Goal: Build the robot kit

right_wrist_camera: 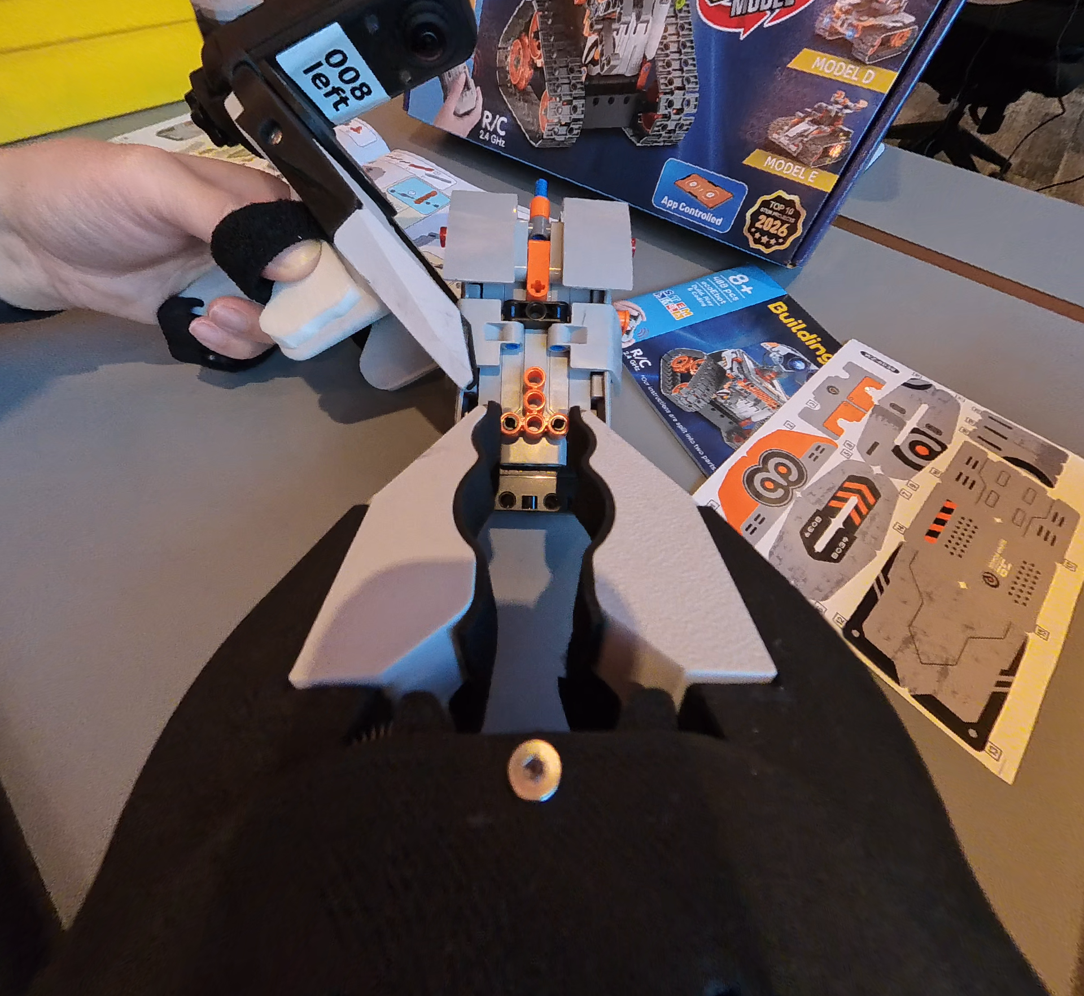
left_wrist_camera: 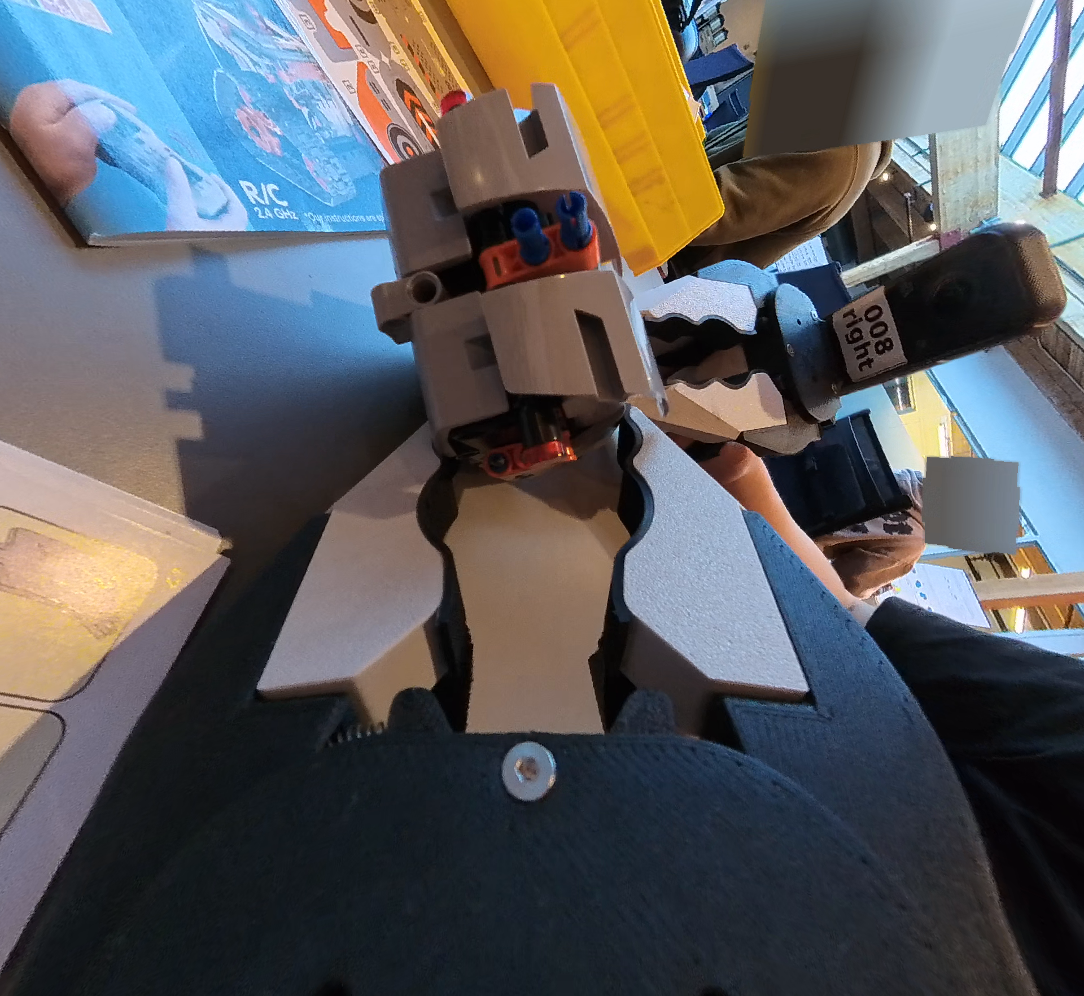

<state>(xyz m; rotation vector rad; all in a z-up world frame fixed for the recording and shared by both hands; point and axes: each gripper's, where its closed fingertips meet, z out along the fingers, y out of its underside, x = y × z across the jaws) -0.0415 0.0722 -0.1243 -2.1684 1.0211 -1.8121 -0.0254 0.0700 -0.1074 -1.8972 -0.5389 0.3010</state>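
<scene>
A grey brick-built model point(left_wrist_camera: 528, 334) with orange and blue pins is held just above the grey table point(right_wrist_camera: 176, 498) between both grippers. My left gripper point(left_wrist_camera: 531, 451) is shut on its near end, around an orange piece. My right gripper point(right_wrist_camera: 534, 422) is shut on another end of the model point(right_wrist_camera: 595, 246), its pads either side of an orange pin-hole piece point(right_wrist_camera: 532, 413). In the left wrist view the right gripper point(left_wrist_camera: 660, 363) comes in from the right. In the right wrist view the left gripper point(right_wrist_camera: 463, 375) comes in from the upper left, held by a hand point(right_wrist_camera: 117, 228).
A blue toy box point(right_wrist_camera: 704, 58) stands behind the model, also showing in the left wrist view point(left_wrist_camera: 146, 88). A sticker sheet point(right_wrist_camera: 909, 528) and a booklet point(right_wrist_camera: 721, 358) lie to the right. A yellow bin point(right_wrist_camera: 88, 29) stands at the back left. Open instruction pages point(right_wrist_camera: 405, 187) lie behind the left gripper. The grippers are tip to tip, or close to it.
</scene>
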